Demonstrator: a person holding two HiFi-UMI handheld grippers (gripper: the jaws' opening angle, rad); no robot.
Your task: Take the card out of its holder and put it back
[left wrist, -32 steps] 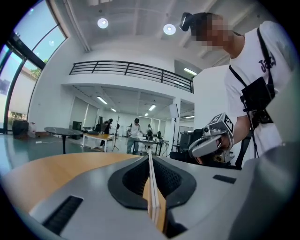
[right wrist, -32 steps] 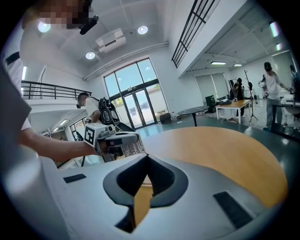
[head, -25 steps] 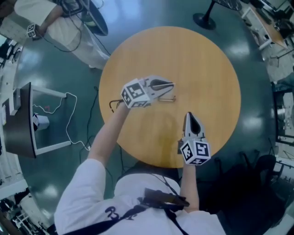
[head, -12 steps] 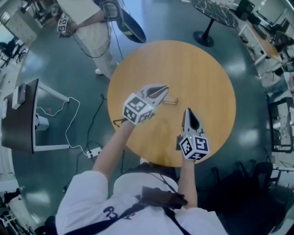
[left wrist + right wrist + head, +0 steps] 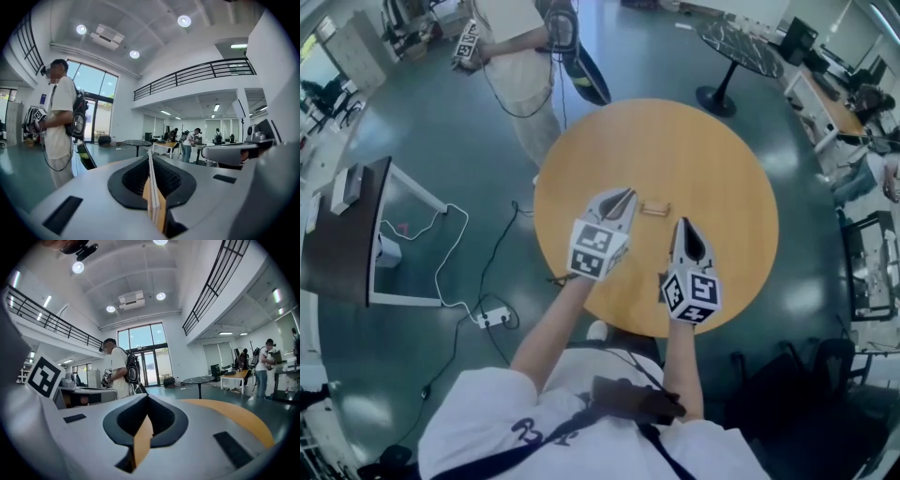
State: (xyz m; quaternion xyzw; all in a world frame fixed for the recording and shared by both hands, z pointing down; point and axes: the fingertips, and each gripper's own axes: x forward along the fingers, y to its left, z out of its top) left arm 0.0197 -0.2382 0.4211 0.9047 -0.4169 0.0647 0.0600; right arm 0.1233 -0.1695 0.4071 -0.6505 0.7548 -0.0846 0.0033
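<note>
A small card holder (image 5: 654,208) lies on the round wooden table (image 5: 722,150), ahead of and between both grippers. My left gripper (image 5: 623,195) hovers just left of it, pointing away from me. In the left gripper view its jaws (image 5: 149,155) are shut on a thin white card (image 5: 153,199), seen edge-on. My right gripper (image 5: 684,227) hangs over the table's near side, a little right of the holder. Its jaws (image 5: 147,398) are shut with nothing between them. Both grippers are held nearly level, off the tabletop.
A person with a backpack (image 5: 517,56) stands beyond the table's far left edge, also in the left gripper view (image 5: 58,117). A dark round table (image 5: 741,42) stands far right. A desk (image 5: 347,234) and a cabled power strip (image 5: 492,317) are on the left.
My left gripper swung from pointing right at the holder to pointing away from me, and lifted off it. The right gripper rose a little. The head view tilted further forward.
</note>
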